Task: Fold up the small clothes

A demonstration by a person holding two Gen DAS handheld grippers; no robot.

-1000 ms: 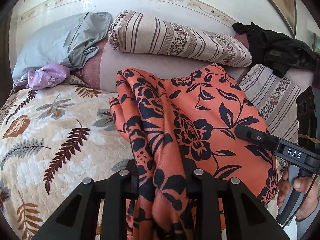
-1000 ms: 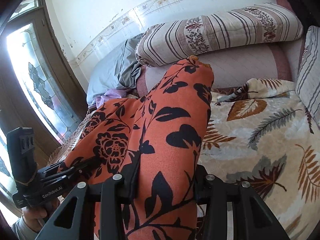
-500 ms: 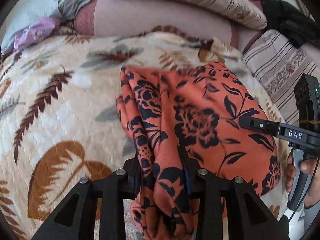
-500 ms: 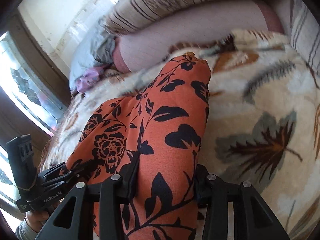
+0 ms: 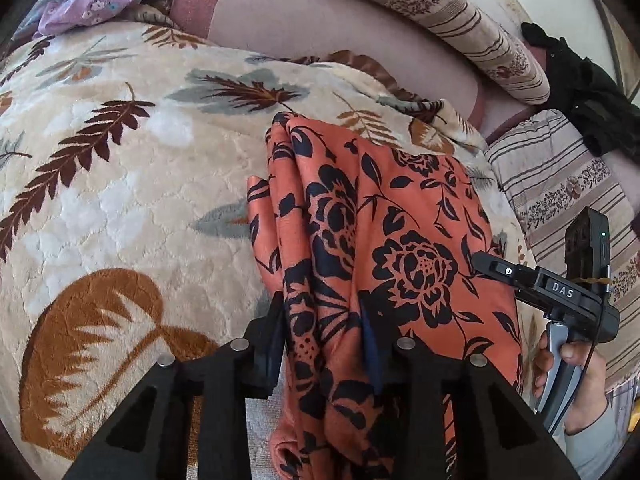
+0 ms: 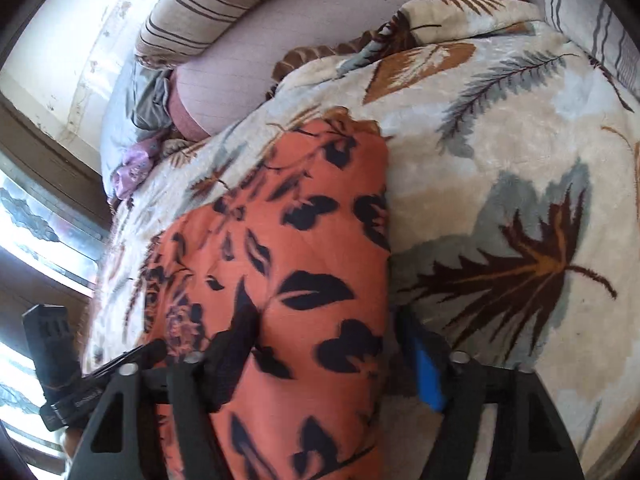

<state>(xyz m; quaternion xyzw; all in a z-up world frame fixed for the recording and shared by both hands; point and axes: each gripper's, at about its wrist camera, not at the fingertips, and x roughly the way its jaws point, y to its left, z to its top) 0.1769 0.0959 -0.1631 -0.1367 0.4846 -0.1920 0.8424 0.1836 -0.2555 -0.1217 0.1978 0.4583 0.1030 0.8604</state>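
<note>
Orange floral garment (image 5: 404, 216) came down from mid-air and landed on the leaf-print blanket (image 5: 120, 184).
Left gripper (image 5: 324, 312) was closing on its bunched edge; right gripper (image 6: 326, 332) was opening, loose around the cloth, probably letting the fold settle flat.

Your left claw (image 5: 322, 344) sits at the bottom centre of its view, a bunched fold of the garment (image 5: 384, 240) between its jaws. The garment lies on the blanket (image 5: 120, 184), which spreads to the left of the frame. Your right claw (image 5: 480, 260) reaches in from the right edge onto the garment. Pillows (image 5: 440, 12) lie behind, along the top, with a small cloth (image 5: 88, 4) at upper left.
</note>
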